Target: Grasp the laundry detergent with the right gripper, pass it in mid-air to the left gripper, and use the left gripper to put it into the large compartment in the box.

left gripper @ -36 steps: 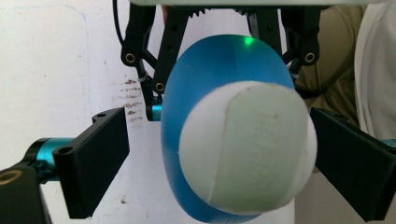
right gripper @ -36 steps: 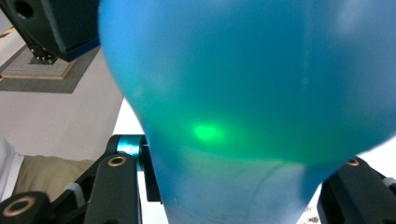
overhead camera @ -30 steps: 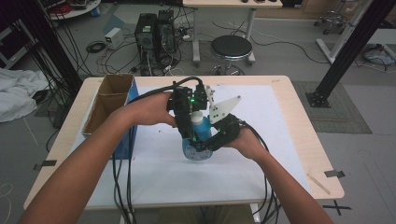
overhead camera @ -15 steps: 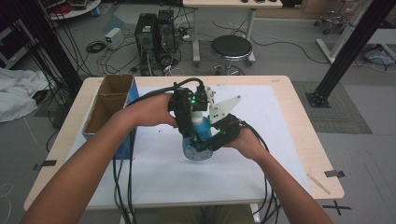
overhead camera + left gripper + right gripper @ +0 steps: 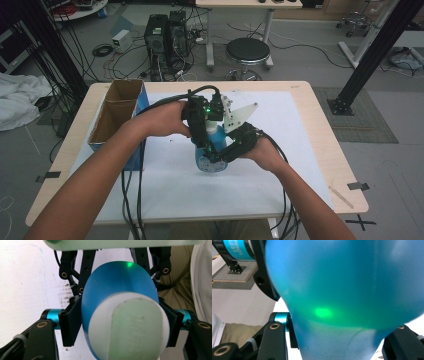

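Note:
A blue bottle [image 5: 206,161] with a white cap [image 5: 127,327] stands tilted over the white sheet at the table's middle. My right gripper [image 5: 220,152] comes in from the right and is shut on its blue body [image 5: 337,290], with a jaw at each lower side [image 5: 339,345]. My left gripper [image 5: 209,134] reaches in from the left at the bottle's top. Its jaws have just been closing, and its pads [image 5: 72,320] now sit against both sides of the bottle just below the cap [image 5: 120,322]. A green light spot glows on the blue plastic.
An open cardboard box [image 5: 117,112] with blue sides stands at the table's left edge. A white sheet [image 5: 290,165] covers most of the wooden table [image 5: 330,150]. Cables trail from both grippers toward the front edge. A stool [image 5: 248,50] and computer towers stand beyond the table.

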